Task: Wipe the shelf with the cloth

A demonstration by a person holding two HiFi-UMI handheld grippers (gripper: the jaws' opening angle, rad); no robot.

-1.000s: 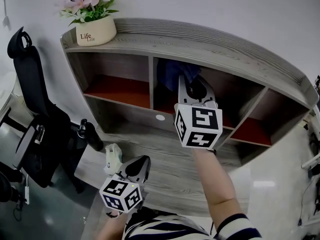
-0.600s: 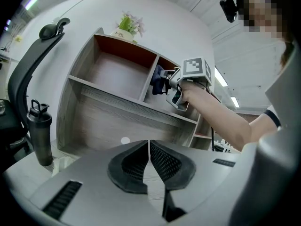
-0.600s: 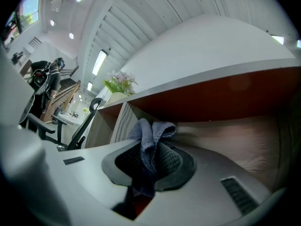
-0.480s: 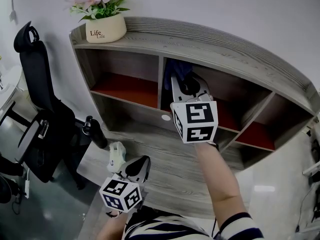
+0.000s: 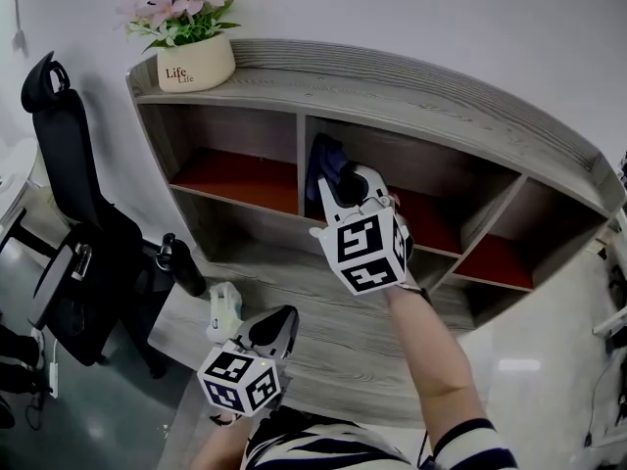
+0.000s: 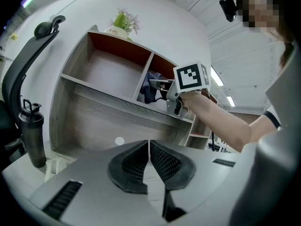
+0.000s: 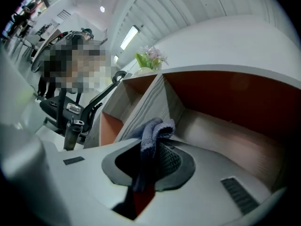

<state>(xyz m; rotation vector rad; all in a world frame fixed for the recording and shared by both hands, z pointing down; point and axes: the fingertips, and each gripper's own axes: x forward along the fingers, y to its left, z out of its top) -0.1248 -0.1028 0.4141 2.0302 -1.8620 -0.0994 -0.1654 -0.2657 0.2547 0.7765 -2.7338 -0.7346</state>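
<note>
Head view: right claw (image 5: pixel 340 177) sat inside the middle compartment of the shelf (image 5: pixel 411 91), blue cloth (image 5: pixel 323 157) at its tip, just beside the left divider; left claw (image 5: pixel 281 319) hung low over the desk (image 5: pixel 333 355); left gripper view: its jaws pressed together, nothing between them; right gripper view: jaws pinched the bunched cloth, folds sticking out above the compartment floor.
</note>
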